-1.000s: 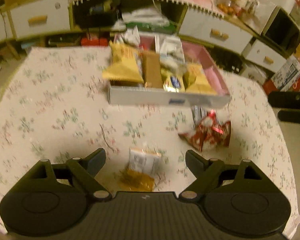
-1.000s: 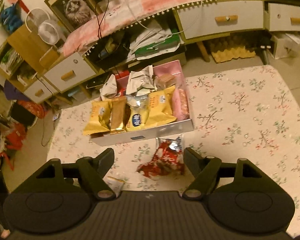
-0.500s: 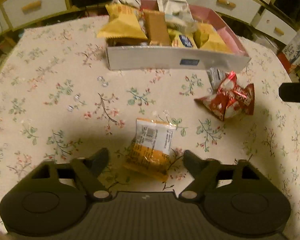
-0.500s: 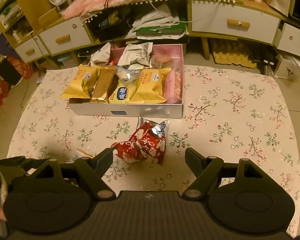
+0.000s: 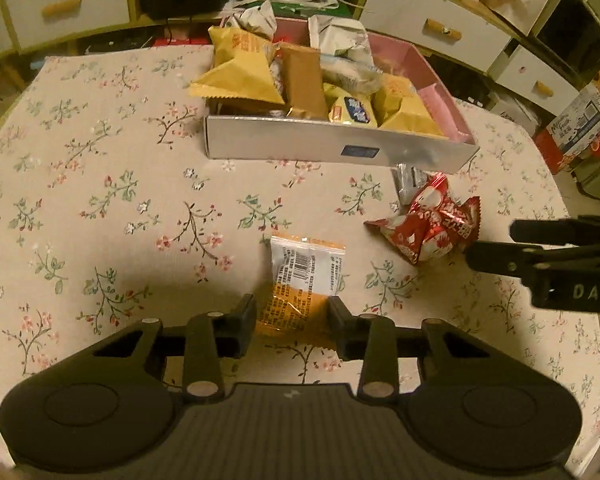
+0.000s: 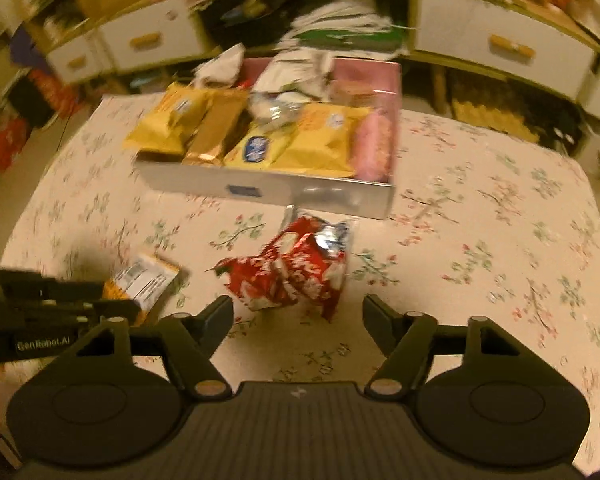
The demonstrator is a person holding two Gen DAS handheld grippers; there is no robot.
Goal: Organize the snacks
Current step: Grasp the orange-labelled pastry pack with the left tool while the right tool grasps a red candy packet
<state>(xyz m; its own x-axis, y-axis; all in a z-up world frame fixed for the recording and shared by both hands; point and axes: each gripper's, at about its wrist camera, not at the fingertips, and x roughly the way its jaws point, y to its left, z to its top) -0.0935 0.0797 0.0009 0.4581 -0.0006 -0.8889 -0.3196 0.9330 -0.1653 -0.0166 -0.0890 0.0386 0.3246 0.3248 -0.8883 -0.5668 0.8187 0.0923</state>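
Observation:
An orange and white snack packet lies flat on the floral tablecloth. My left gripper is low over it, and its jaws are closing with the packet's orange end between them. The pads stand right at its side edges and nothing looks squeezed. A crumpled red snack bag lies just ahead of my right gripper. Those jaws are closing too, wide apart, with only the bag's near edge between the tips. The silver box with pink walls holds several yellow and white packets.
A small silver packet lies against the box's front right corner. White drawers and cluttered shelves stand beyond the table's far edge. Each gripper shows at the other view's side: the right, the left.
The left jaws have narrowed a lot around the orange packet. The right gripper has sunk towards the red bag and rolled, and its jaws have narrowed a little.

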